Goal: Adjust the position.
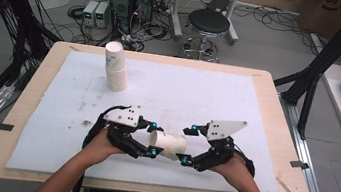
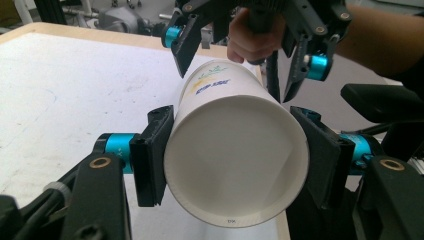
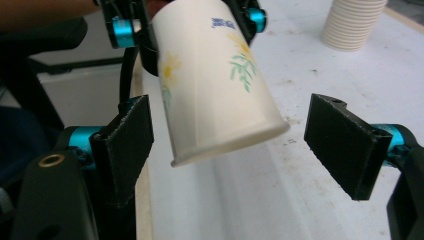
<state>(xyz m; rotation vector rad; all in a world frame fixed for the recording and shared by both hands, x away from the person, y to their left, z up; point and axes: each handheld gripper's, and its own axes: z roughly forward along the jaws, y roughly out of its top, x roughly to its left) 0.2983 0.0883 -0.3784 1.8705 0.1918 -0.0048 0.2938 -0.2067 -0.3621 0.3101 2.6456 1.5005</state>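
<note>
At the lower centre of the high view, the left gripper clamps a white paper cup with a flower print lying sideways above the white foam mat; the right gripper stands with its jaws wide around the cup's base, not touching.

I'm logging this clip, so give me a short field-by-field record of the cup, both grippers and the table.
held item: white paper cup with flower print, lying level above the table
left hand-held gripper: shut on the cup near its open end
right hand-held gripper: jaws open around the cup's base, pads apart from it
also there: stack of white paper cups, upright
surface: white foam sheet on wooden table
</note>
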